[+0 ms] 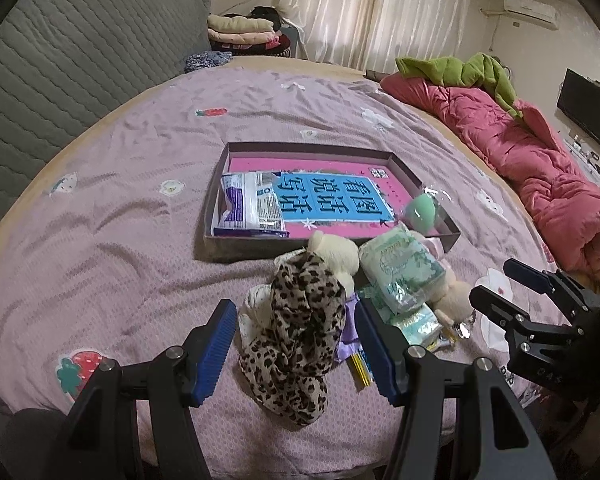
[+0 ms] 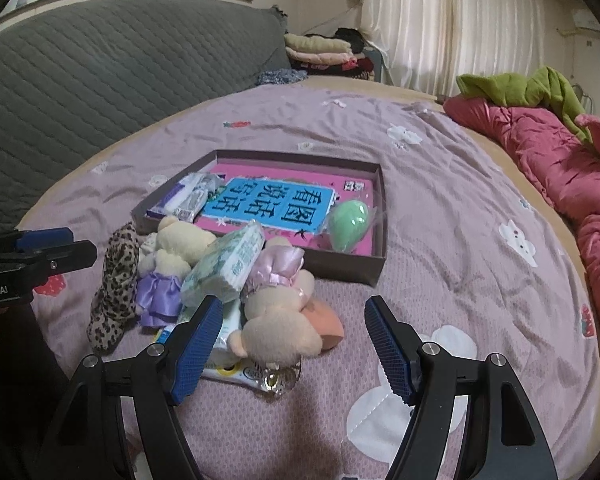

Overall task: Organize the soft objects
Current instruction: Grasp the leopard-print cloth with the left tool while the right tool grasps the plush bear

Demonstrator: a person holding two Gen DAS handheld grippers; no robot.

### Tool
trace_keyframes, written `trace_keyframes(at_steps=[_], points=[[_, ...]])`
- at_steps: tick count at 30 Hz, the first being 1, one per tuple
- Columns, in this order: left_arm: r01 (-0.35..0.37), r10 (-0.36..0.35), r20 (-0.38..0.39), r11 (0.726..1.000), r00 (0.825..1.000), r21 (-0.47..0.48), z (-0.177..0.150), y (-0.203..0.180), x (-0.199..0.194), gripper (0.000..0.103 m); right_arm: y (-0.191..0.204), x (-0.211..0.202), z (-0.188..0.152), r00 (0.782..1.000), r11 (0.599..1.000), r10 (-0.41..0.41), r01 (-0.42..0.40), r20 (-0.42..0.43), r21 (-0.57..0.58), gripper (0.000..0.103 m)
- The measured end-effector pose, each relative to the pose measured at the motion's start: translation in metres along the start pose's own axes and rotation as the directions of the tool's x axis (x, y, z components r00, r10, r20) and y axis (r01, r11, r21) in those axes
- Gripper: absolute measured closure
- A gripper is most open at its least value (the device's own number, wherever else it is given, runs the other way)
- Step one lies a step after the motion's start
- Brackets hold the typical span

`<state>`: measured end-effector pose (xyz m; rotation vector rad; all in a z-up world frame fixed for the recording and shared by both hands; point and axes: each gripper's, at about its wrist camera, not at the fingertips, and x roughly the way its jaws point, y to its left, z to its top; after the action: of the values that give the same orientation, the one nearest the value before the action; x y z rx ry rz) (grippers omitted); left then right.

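While poised over the lilac bedspread point(image 1: 120, 208), left gripper point(image 1: 296, 344) set with blue pads well apart, straddling the leopard-print scarf point(image 1: 300, 328) without pinching it. Right gripper point(image 2: 294, 344) likewise spread wide, nothing clamped, with the peach plush bear point(image 2: 278, 320) lying between the pads nearer the left one; whether that pad brushes the tissue pack point(image 2: 224, 264) beside it, hard to tell. Piled just in front of the shallow brown box point(image 2: 376, 264): scarf, cream plush bear point(image 2: 176, 244) in a purple skirt, tissue pack, peach bear. Inside the box: a pink and blue book point(image 2: 268, 208), a white and purple packet point(image 1: 248, 204) at one end, a green sponge point(image 2: 348, 220) in clear wrap at the other.
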<state>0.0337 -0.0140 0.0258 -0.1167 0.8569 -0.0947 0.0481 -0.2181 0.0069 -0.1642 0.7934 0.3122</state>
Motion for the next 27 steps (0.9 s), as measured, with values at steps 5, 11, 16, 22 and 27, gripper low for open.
trace_keyframes(at_steps=[5,11,16,22,27], points=[[0.002,-0.002,-0.016,1.0,1.0,-0.003,-0.005,0.003,0.005,0.042,0.001,0.008,-0.001,1.0,1.0,-0.003,0.003,-0.024,-0.001,0.028],[0.012,-0.012,-0.028,1.0,1.0,-0.006,-0.007,0.005,0.012,0.042,0.004,0.022,-0.002,0.998,1.0,0.001,-0.001,-0.056,-0.001,0.028],[0.01,-0.01,-0.045,1.0,0.999,-0.007,-0.009,0.007,0.019,0.042,0.003,0.031,-0.002,0.997,1.0,0.0,0.0,-0.076,0.007,0.028],[0.014,-0.015,-0.051,1.0,0.999,-0.011,-0.009,0.008,0.027,0.042,0.002,0.039,-0.003,0.996,1.0,-0.002,0.003,-0.093,0.012,0.028],[0.014,-0.014,-0.057,1.0,0.998,0.003,-0.007,0.003,0.034,0.042,-0.001,0.043,-0.003,0.995,1.0,-0.002,0.004,-0.104,0.024,0.028]])
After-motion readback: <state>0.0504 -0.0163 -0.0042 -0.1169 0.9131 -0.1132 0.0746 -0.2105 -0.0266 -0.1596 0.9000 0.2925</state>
